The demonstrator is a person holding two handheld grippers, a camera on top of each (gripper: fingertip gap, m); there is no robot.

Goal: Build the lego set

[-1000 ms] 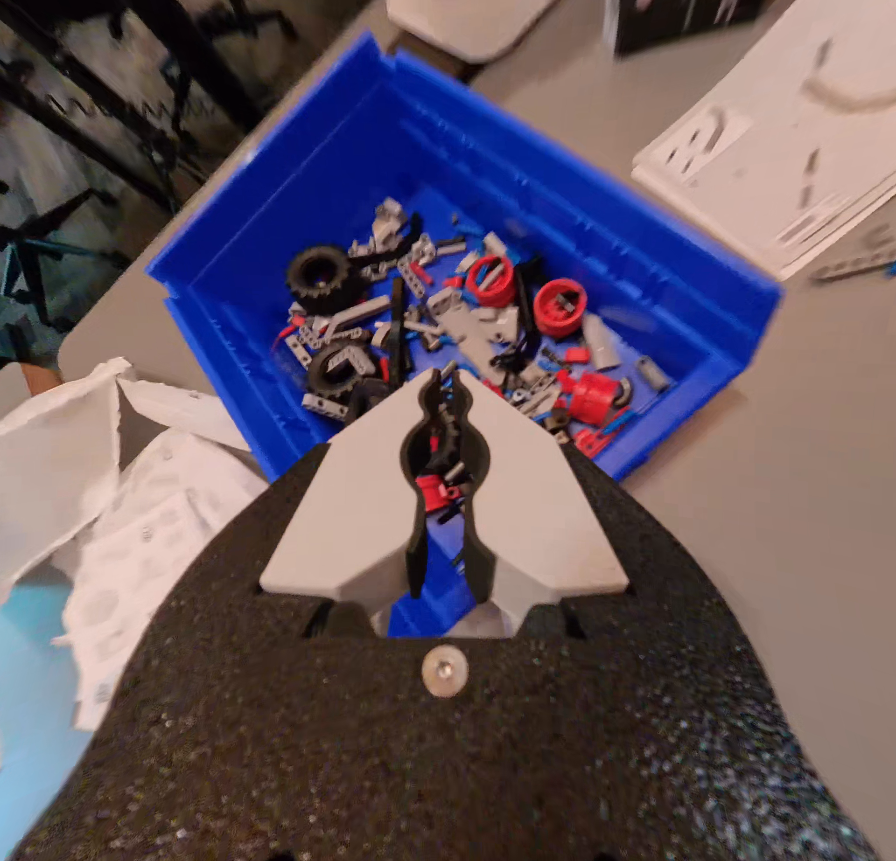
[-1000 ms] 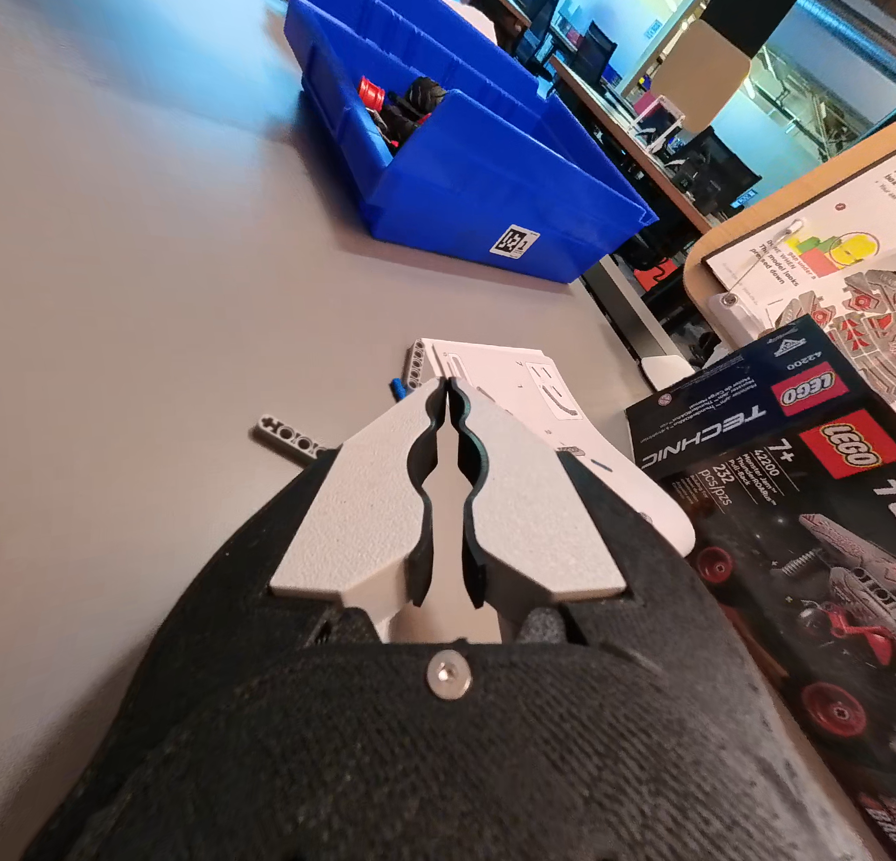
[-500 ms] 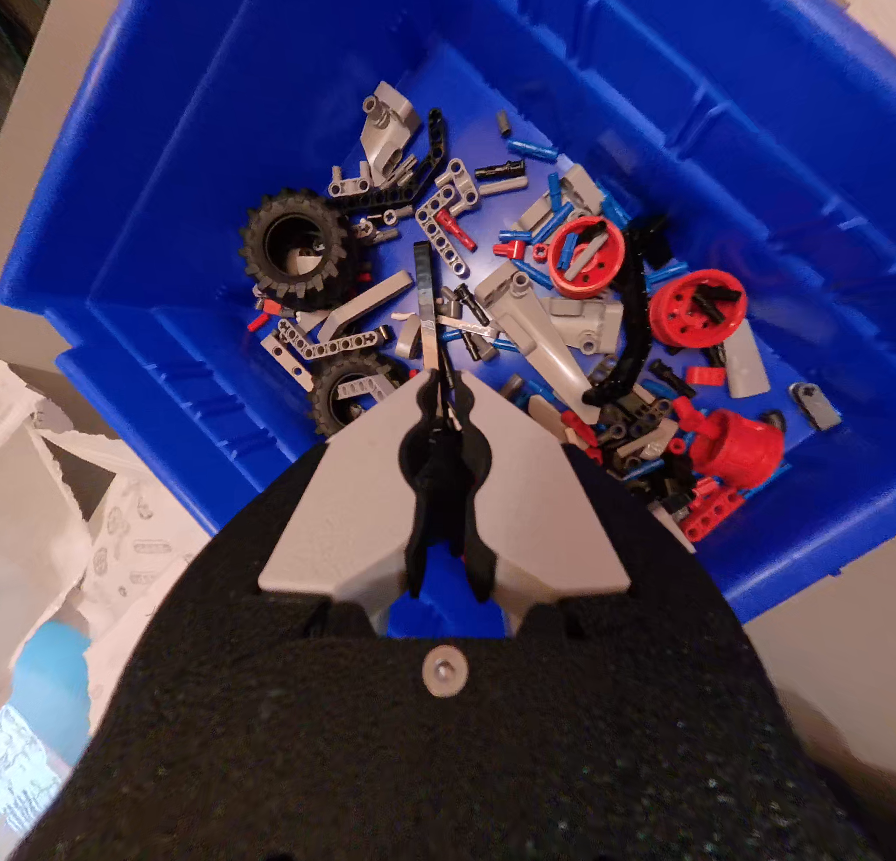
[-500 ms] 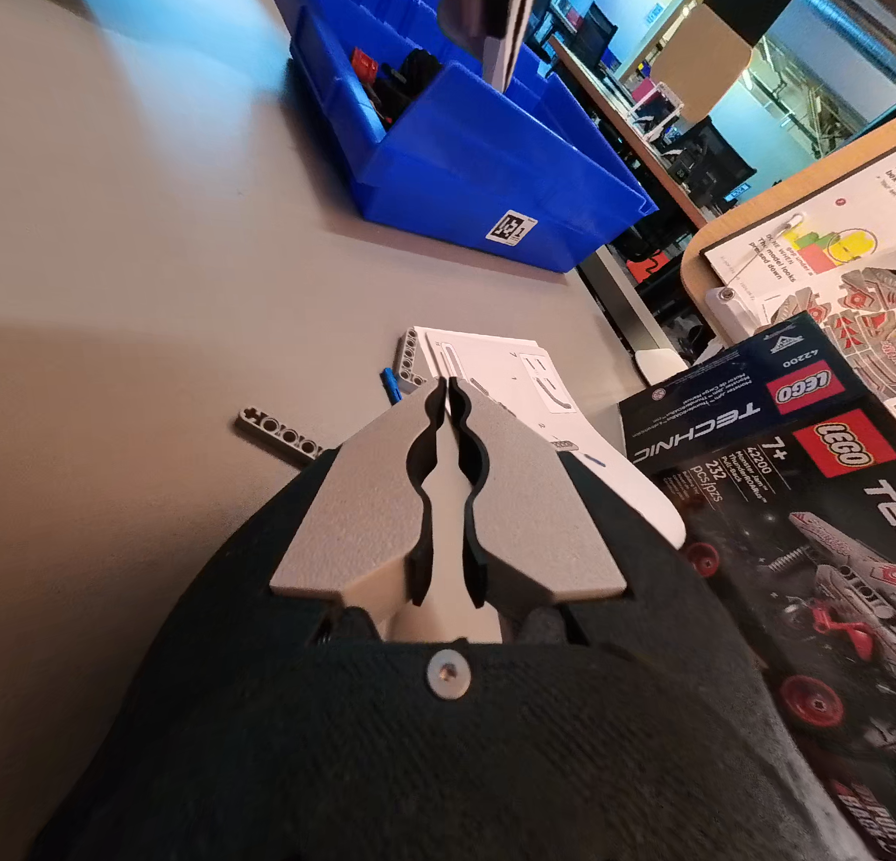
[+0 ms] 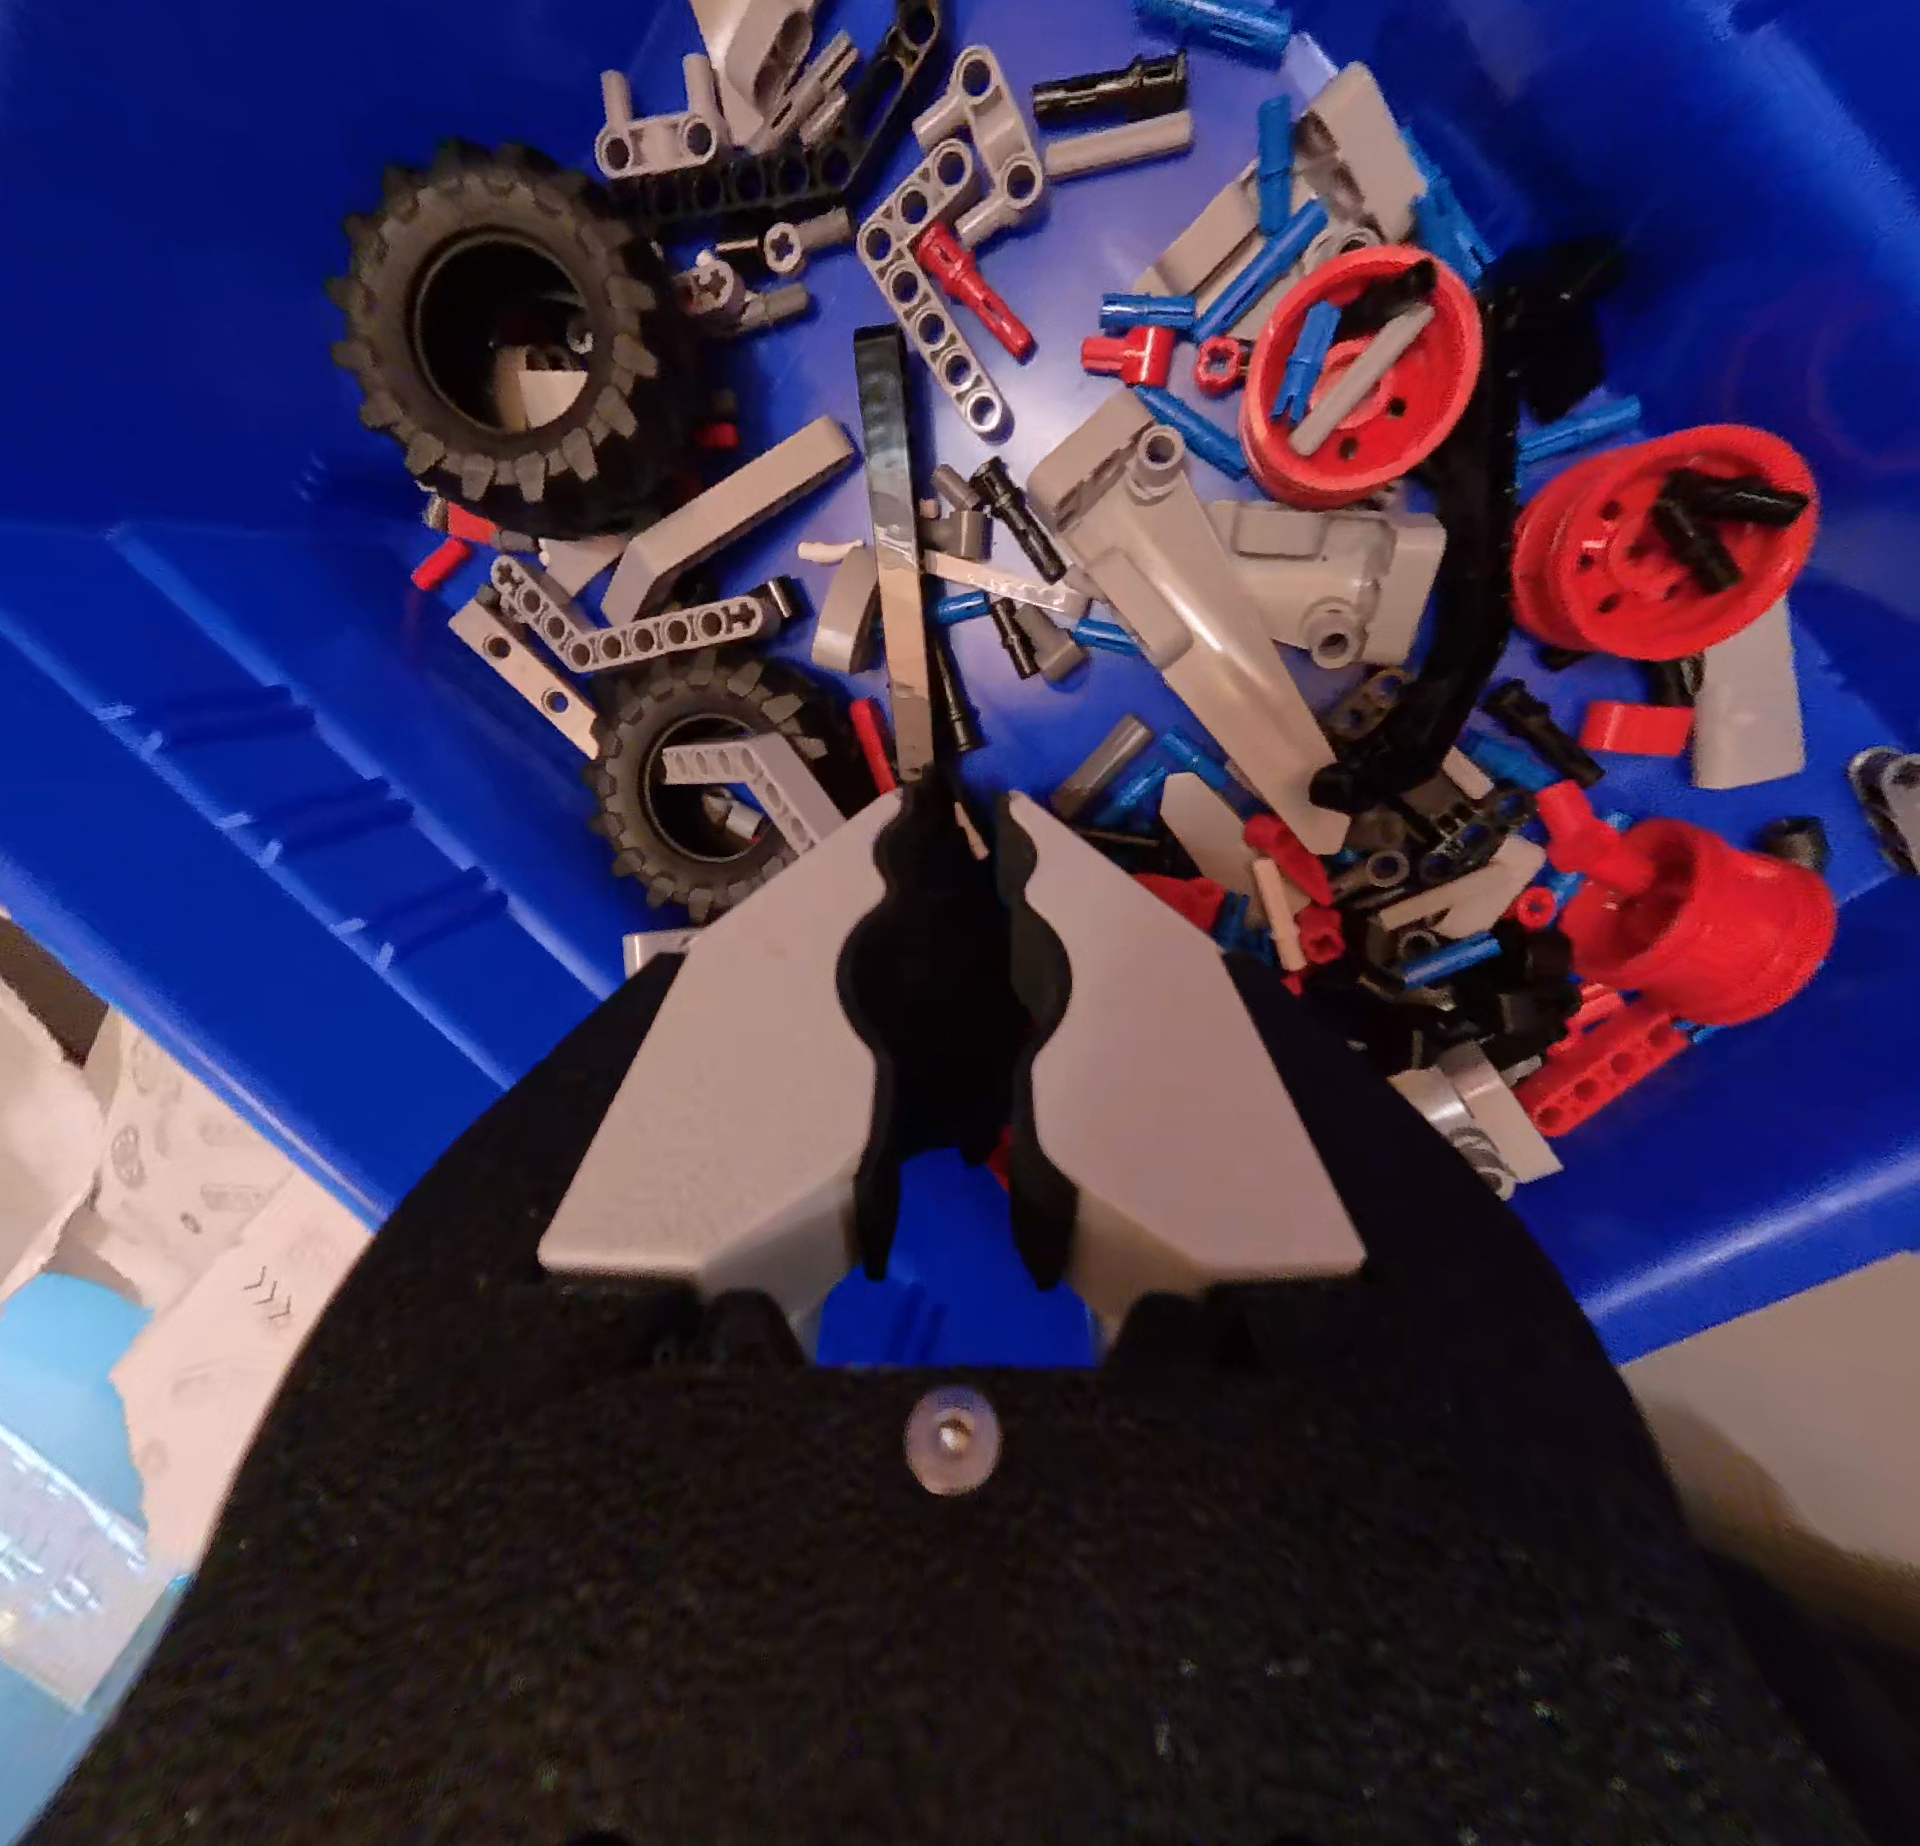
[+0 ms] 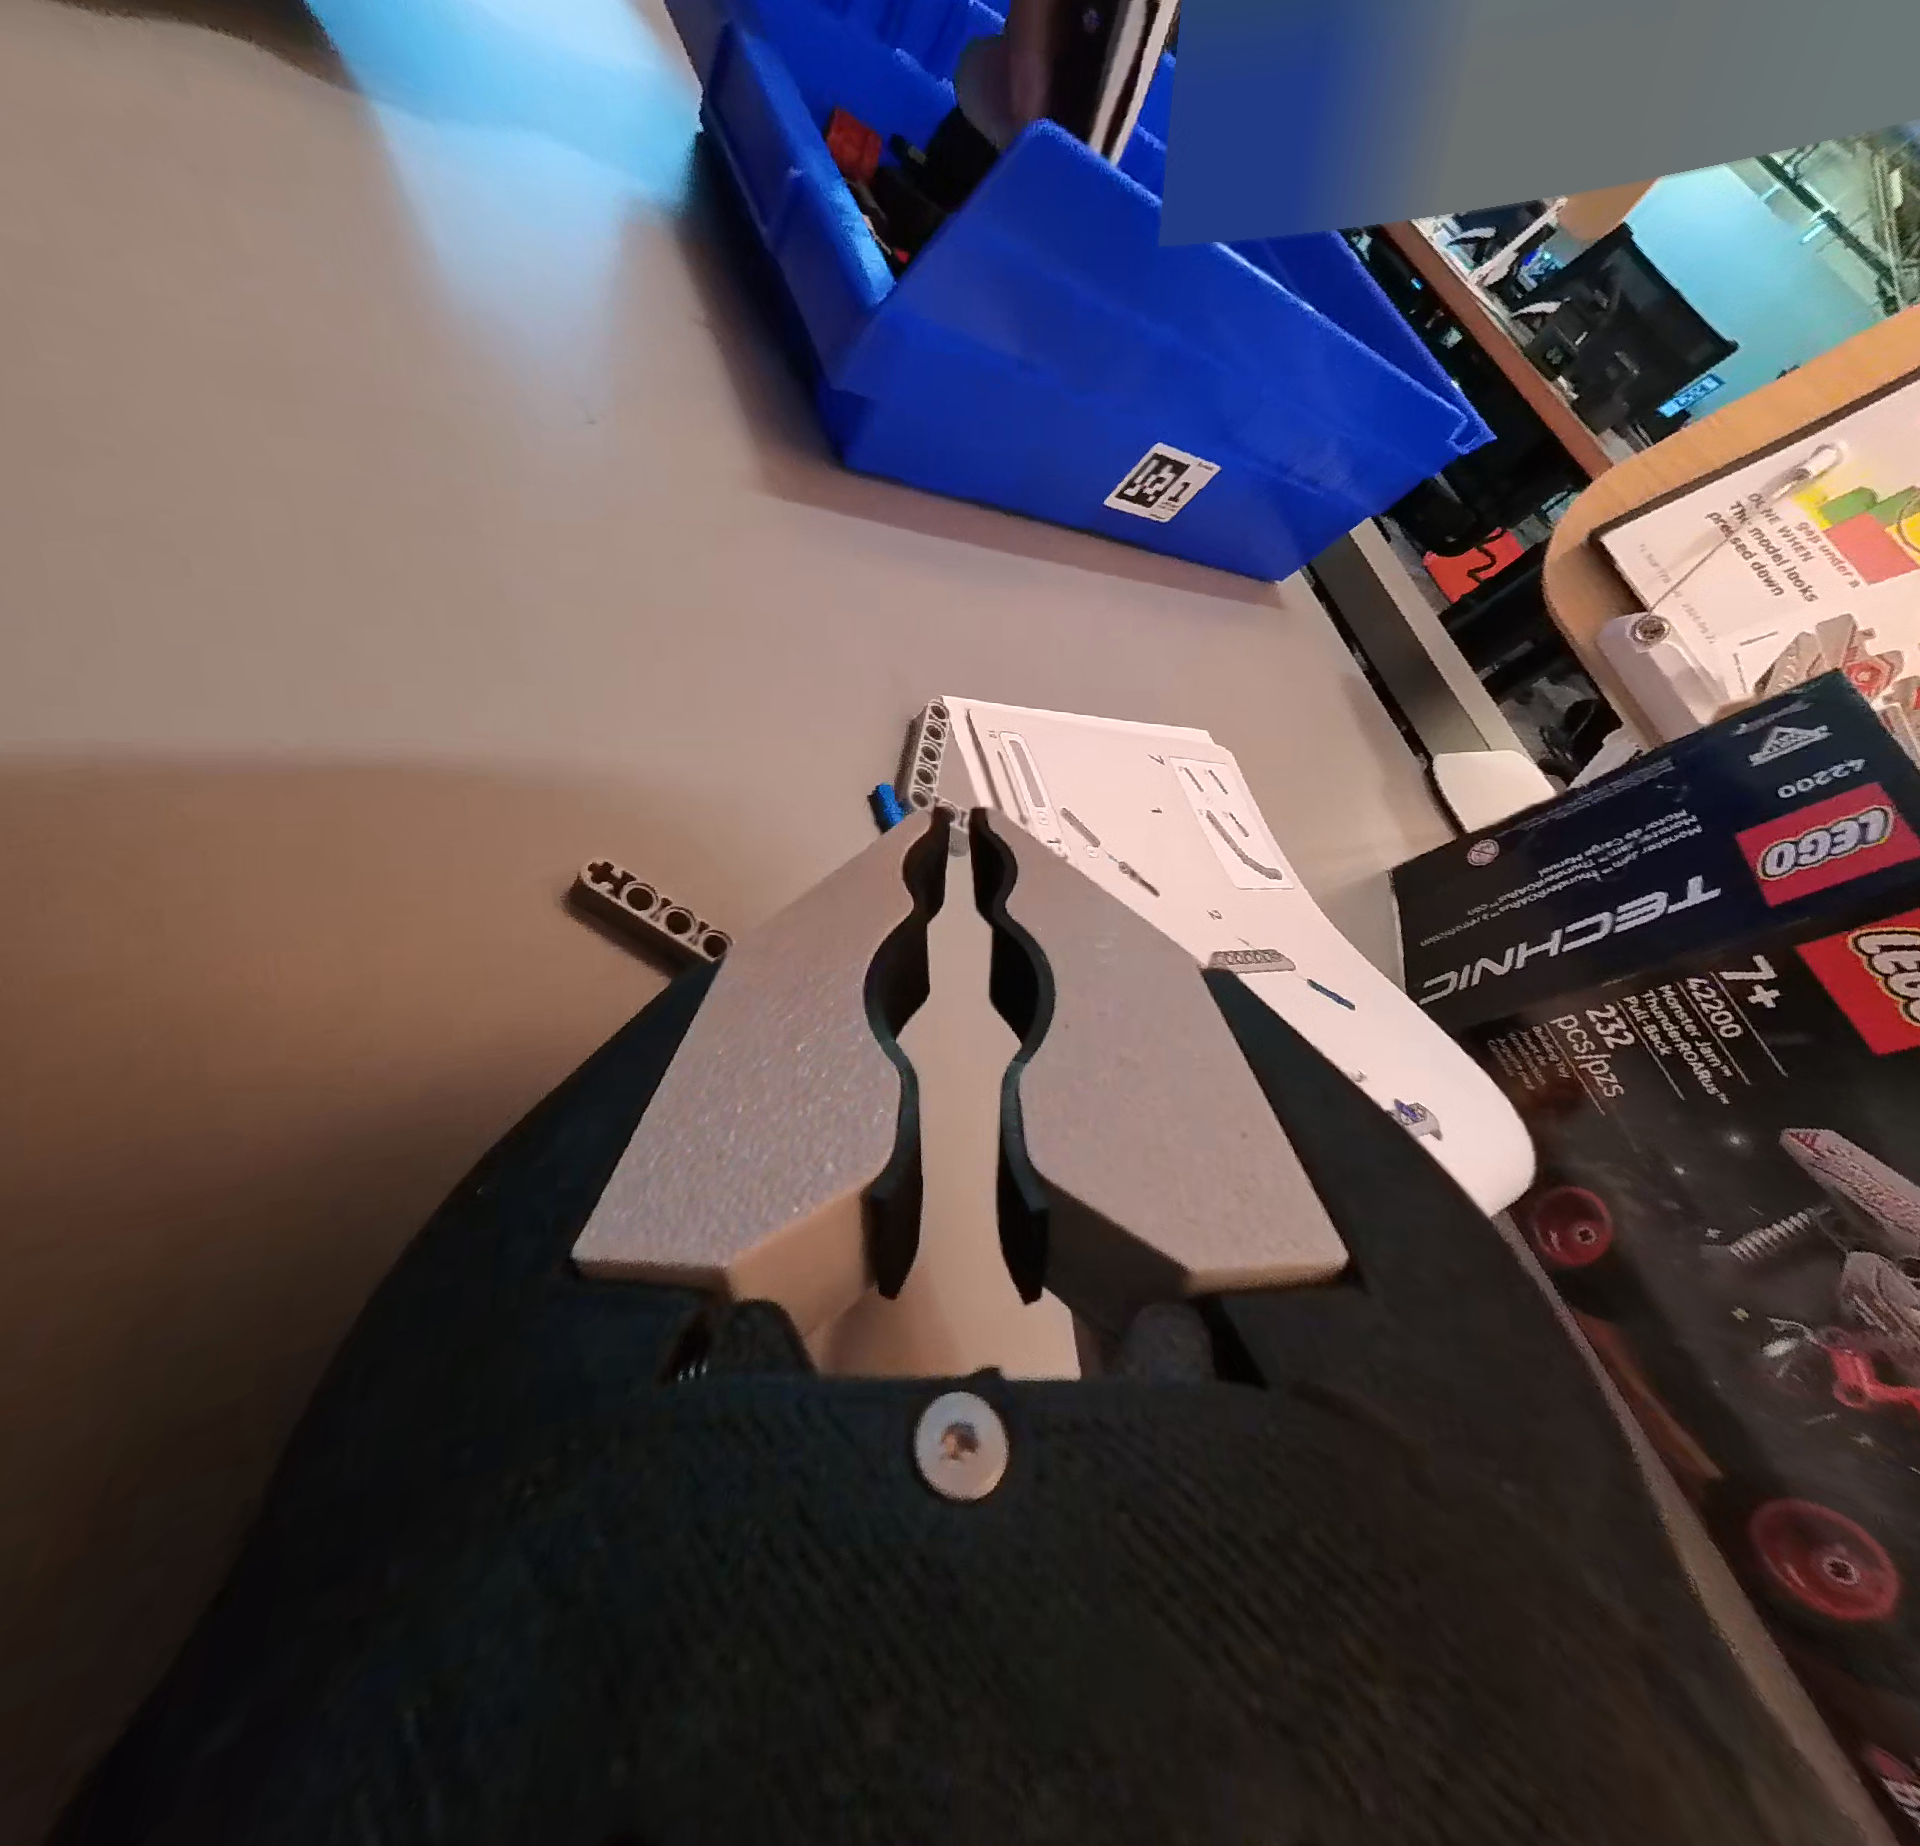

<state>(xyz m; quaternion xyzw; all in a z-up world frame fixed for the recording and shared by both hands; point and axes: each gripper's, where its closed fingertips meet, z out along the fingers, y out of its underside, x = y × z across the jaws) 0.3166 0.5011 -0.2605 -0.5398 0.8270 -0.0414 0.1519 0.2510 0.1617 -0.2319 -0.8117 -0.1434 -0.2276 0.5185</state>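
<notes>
Left wrist view. Looks straight down into a blue bin point(image 5: 260, 705) of loose lego parts. Holds the left gripper point(image 5: 951, 820) low over the near part of the heap, clenched on a long black beam point(image 5: 888, 508). Shows that beam standing out past the tips, over the parts, with black filling the gap between the jaws. Finds a large tyre point(image 5: 499, 342) at the left of the heap and a small tyre point(image 5: 707, 778) just left of the tips. Finds three red hubs point(image 5: 1361, 373) to the right, a grey panel point(image 5: 1174, 570) between them and the beam, and blue, black and red pins scattered among them. Catches white paper point(image 5: 208, 1277) outside the bin's left wall.

Right wrist view. Keeps the right gripper point(image 6: 961, 825) low over the grey table point(image 6: 364, 549), jaws drawn almost together with only a thin slit at the tips and nothing between them. Shows a white booklet point(image 6: 1143, 861) lying just beyond the tips, with a grey beam point(image 6: 928, 757) and a blue pin point(image 6: 883, 804) at its far left corner. Shows a second grey beam, short point(image 6: 649, 913), flat on the table left of the fingers, apart from the booklet. Places the set's box point(image 6: 1714, 965) at the right, beside the booklet, and the bin point(image 6: 1091, 394) well behind.
</notes>
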